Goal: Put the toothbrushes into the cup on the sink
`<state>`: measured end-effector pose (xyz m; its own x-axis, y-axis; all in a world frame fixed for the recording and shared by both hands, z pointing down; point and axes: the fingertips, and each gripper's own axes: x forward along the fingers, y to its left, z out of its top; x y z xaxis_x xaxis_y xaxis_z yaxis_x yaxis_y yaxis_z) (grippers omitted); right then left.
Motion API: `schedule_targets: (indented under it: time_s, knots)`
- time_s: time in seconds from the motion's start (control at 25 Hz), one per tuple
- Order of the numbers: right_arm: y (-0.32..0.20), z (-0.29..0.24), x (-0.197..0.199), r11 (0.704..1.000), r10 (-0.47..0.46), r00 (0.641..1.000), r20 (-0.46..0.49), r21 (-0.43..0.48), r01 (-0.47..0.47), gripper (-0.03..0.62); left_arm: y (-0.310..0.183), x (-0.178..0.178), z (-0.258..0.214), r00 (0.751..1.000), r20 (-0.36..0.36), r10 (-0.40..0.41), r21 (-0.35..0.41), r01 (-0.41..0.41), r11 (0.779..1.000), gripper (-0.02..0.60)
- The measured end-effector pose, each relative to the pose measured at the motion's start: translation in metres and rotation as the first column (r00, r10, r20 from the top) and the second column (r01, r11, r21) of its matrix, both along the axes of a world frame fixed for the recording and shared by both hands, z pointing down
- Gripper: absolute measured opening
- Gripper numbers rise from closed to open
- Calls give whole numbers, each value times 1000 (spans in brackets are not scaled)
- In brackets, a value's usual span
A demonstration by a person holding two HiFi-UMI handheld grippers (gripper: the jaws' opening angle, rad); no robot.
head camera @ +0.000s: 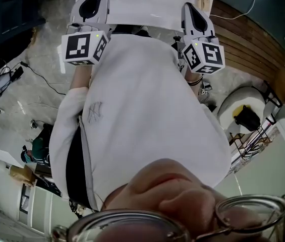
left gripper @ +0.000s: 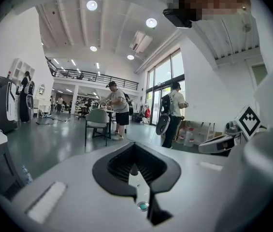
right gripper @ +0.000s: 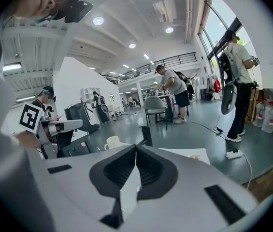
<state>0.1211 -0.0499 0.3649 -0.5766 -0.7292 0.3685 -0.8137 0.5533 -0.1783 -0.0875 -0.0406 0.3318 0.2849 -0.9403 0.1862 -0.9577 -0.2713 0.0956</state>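
My biggest worry is the white sink (head camera: 132,4). It sits just past both my grippers, at the far edge of the head view, and I could bump its rim because I see so little of it. My left gripper (left gripper: 135,170) is shut tight with nothing in it, and my right gripper (right gripper: 136,164) is the same. If I reach in like that, I would only shove the toothbrushes away, so I must open up first. A white cup (right gripper: 112,142) stands far past my right jaws, a bit to the left (I can't tell if it is the cup for this job). A knock could tip it.

My own white shirt (head camera: 147,115) fills most of the head view. Most of the sink is cut off. I can't find the toothbrushes in any view.
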Motion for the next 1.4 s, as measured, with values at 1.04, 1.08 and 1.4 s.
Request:
schedule_targets:
  time_s: [1.04,1.08,1.4]
  knots:
    - [-31,3,-58,993,117,990,-82,26,-115,11,-49,-49,16,986,-63,156,-19,-157,987,8]
    - [-35,2,-51,992,123,987,-100,31,-121,11,-51,-48,16,986,-63,157,-20,-158,987,8]
    - [-80,19,37,979,199,931,-305,23,-202,12,-52,-40,21,987,-59,146,-39,-149,988,8]
